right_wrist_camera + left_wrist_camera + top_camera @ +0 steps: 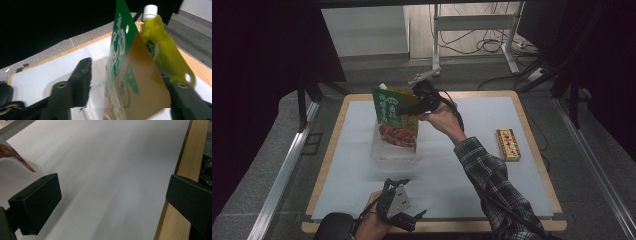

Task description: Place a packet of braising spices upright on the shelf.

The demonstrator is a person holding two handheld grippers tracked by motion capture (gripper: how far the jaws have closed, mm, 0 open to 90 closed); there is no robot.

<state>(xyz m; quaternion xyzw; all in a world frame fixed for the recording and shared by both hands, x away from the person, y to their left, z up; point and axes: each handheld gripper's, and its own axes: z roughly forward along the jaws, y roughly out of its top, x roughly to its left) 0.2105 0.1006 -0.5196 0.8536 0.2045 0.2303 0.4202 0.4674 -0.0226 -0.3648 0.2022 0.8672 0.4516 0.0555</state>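
Here, right gripper fingers apart astride upright green packet in clear tub; left gripper fingers apart, idle near bench edge.

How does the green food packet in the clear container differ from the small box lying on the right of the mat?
The green food packet stands upright in the clear container; the small box lies flat on the mat. The packet is larger and mainly green; the box is yellow and red. The packet is beside the right hand-held gripper; the box lies alone.
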